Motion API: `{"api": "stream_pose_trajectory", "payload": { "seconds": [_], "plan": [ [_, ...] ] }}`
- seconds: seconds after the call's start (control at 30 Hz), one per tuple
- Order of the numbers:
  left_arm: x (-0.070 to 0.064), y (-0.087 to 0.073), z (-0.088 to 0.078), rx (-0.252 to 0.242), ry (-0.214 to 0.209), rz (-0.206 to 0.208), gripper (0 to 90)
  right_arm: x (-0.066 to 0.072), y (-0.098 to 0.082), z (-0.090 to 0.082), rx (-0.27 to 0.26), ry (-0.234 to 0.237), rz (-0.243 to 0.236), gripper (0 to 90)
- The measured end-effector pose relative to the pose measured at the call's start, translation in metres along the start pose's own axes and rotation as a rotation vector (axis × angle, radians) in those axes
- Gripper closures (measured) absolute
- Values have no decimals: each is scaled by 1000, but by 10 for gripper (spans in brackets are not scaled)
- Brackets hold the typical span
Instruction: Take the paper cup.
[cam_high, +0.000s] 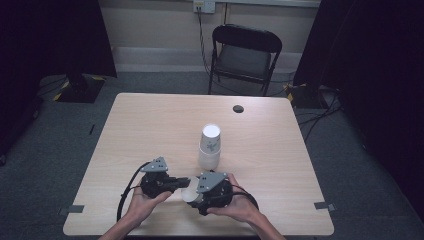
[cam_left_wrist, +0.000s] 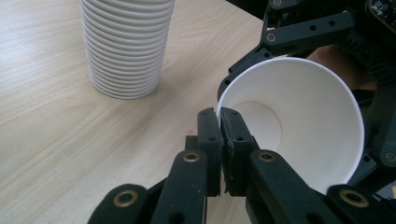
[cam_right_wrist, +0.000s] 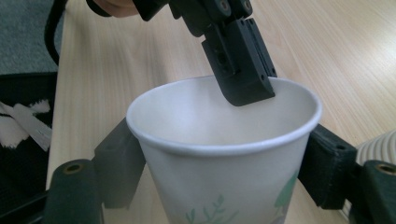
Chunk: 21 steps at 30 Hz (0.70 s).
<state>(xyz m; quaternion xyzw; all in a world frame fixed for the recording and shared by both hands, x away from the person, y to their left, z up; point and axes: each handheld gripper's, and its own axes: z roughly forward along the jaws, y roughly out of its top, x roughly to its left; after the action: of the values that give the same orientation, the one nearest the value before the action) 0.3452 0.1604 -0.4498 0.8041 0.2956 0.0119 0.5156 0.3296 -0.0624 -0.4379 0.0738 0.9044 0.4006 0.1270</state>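
1. Near the front edge of the table (cam_high: 150, 120), a person's two hands bring a single paper cup (cam_high: 189, 195) between two claws, just in front of the tall stack of paper cups (cam_high: 210, 147) standing mid-table.
2. Left claw (cam_left_wrist: 220, 116): jaws pinched nearly together on the cup's rim, one pad inside the mouth and one outside, as the right gripper view shows.
3. Right claw (cam_right_wrist: 219, 172): jaws set fairly wide around the cup's body, one on each side; they sit at the wall, though whether they press it cannot be told.
4. Doing the step well, by this reading, means a light squeeze. The thin wall would likely buckle under a hard pinch, so the right claw should cradle the body low while the left keeps its hold on the rolled rim, the stiffest part.
5. Any pull should probably run along the cup's axis, slowly, to avoid tearing the lip.
6. Materials: the cup is smooth white paper, conical, with a rolled lip, recessed round base and a green leaf print outside. The stack shows ribbed, closely layered rims. The table is pale wood-grain laminate with rounded corners; the claws are matte black plastic with brass-coloured pins.
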Motion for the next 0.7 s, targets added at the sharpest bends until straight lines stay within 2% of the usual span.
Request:
{"api": "stream_pose_trajectory", "payload": {
  "seconds": [0.13, 0.27, 0.33, 0.47, 0.63, 0.7],
  "plan": [
    [0, 0, -5, -37, -8, 22, 822, -1, 0, -2, -27, 12, 24, 299],
    [-1, 2, -7, -43, -12, 47, 865, -2, -2, -4, -44, 37, 58, 285],
    [0, 2, -8, -43, -19, 38, 879, -2, -1, -5, -52, 44, 68, 275],
    [-1, 3, -8, -33, -15, 32, 885, -1, 0, -3, -47, 32, 58, 256],
    [-1, 3, -1, 1, -12, 14, 886, -2, -2, -1, -42, 29, 68, 226],
    [-1, 4, 1, 0, -14, 8, 887, -2, -3, -1, -42, 30, 70, 224]
  ]
}}
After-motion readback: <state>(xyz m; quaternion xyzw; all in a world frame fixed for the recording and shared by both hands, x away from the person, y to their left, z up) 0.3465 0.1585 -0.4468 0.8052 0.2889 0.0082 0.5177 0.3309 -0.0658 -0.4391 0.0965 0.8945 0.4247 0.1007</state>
